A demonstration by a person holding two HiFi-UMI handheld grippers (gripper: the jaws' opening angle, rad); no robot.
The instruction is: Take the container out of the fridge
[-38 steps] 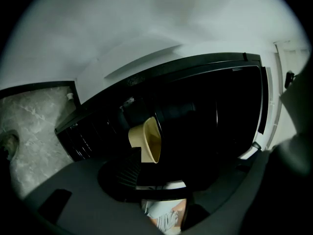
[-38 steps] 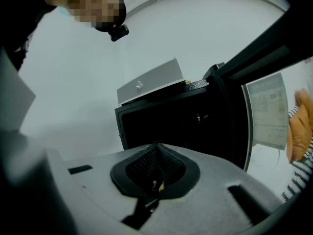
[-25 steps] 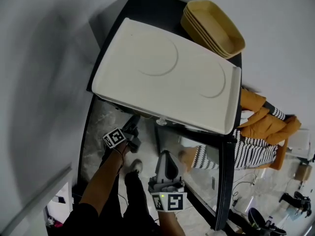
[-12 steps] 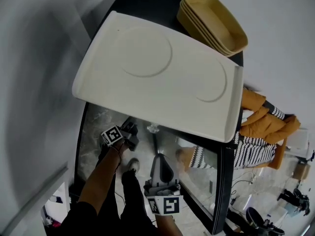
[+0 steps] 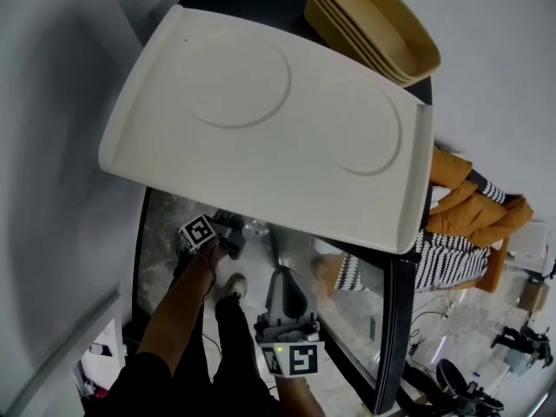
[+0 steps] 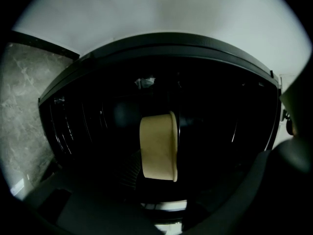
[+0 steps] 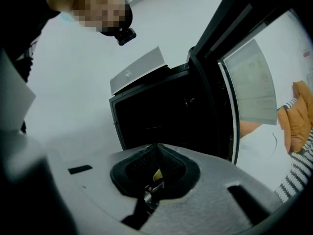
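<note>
A tan container (image 6: 159, 146) stands in the dark inside of the black fridge (image 6: 161, 48), shown side-on in the left gripper view. My left gripper (image 5: 231, 234) reaches into the fridge mouth below the white tray (image 5: 261, 120). Its jaws are closing, with the container ahead in the gap between them, and I see no pad touching it. My right gripper (image 5: 285, 289) hangs in front of the open fridge (image 7: 161, 111), jaws shut with nothing held.
The white tray lies on top of the fridge, overhanging its front. A stack of tan containers (image 5: 373, 24) sits at the back right of the top. The glass door (image 5: 382, 320) stands open on the right, also seen as door (image 7: 234, 92).
The head camera has come nearer, so the tray looks bigger. My left gripper has edged a little farther under the tray. The right gripper has hardly moved.
</note>
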